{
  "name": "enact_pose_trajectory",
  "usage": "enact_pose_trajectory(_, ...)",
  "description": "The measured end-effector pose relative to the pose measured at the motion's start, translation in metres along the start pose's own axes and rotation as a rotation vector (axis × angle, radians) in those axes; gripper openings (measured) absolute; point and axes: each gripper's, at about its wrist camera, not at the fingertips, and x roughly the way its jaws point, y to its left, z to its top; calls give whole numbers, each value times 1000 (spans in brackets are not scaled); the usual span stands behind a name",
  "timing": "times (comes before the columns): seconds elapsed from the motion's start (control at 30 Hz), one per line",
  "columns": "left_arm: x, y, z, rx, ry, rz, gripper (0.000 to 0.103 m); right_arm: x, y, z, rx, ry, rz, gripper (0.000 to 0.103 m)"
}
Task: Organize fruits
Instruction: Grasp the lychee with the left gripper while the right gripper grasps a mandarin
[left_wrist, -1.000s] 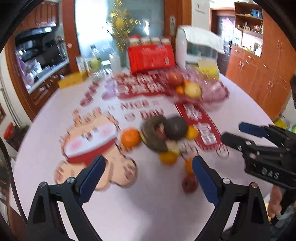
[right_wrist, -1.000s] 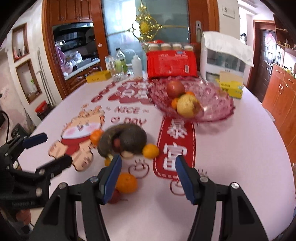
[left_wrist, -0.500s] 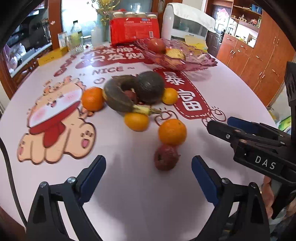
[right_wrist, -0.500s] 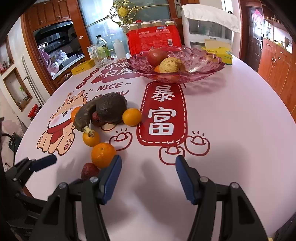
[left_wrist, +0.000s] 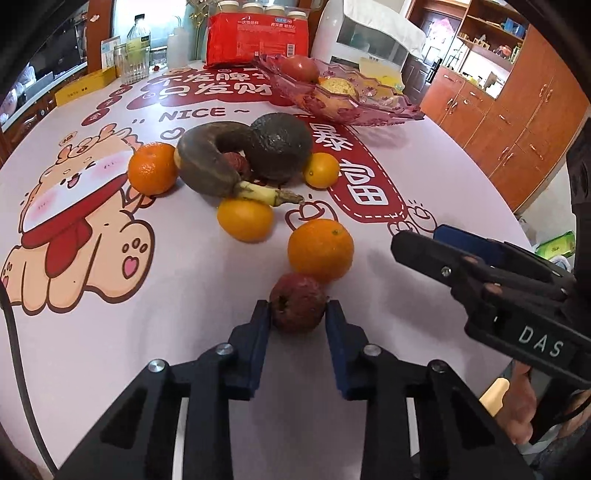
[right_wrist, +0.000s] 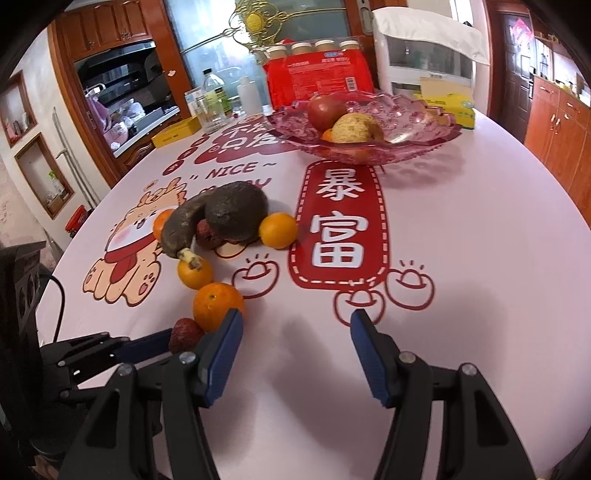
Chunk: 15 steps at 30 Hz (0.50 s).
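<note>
Left gripper (left_wrist: 298, 309) is pinching a small wrinkled red fruit (left_wrist: 297, 302) between its blue pads, both pads touching the fruit's sides; the fruit is sitting on the pink table (left_wrist: 184, 332) near the front edge. A large orange (left_wrist: 320, 250) is lying just behind the red fruit, touching or nearly touching it. Further back, a blackened banana (left_wrist: 214, 162) is curling around a dark avocado (left_wrist: 280, 144), with three more oranges around that pile. Right gripper (right_wrist: 295, 328) is hovering over bare tablecloth to the right of the fruit, fingers spread wide, holding nothing. The pink glass bowl (right_wrist: 417, 133) is standing well apart at the far side of the table, already holding a red apple (right_wrist: 325, 109) and a yellowish pear (right_wrist: 352, 129).
</note>
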Motion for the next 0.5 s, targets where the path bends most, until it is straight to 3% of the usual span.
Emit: enact_pose_trajectory(0.5,-22,54,-3,-111,-48,123,28,18,38,-1,-107,41,77,61)
